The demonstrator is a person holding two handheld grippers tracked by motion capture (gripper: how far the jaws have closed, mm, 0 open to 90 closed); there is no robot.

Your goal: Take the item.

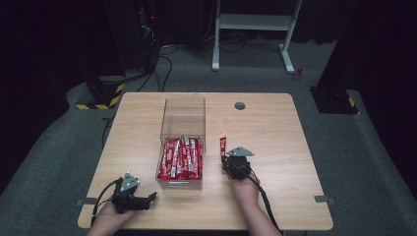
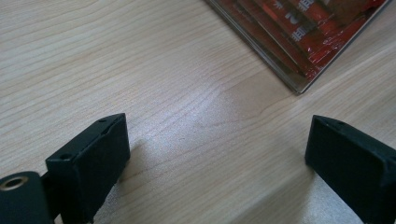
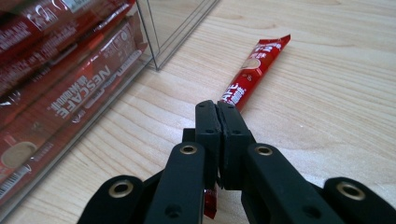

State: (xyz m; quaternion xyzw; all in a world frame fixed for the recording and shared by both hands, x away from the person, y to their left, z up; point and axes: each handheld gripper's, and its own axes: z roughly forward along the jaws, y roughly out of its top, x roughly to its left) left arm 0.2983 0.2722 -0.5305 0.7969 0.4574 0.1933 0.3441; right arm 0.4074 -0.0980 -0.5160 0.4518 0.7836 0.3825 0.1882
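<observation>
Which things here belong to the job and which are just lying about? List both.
Job:
- right gripper, shut on a coffee stick
- clear box of sticks
- left gripper, open, resting near the box

Lying about:
- white stand
- floor cables

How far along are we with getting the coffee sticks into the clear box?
Done: many red sticks lie in the near half of the clear box. In hand: the right claw is shut on one stick lying on the table beside the box. Left: that one. The left claw is open, idle.
</observation>
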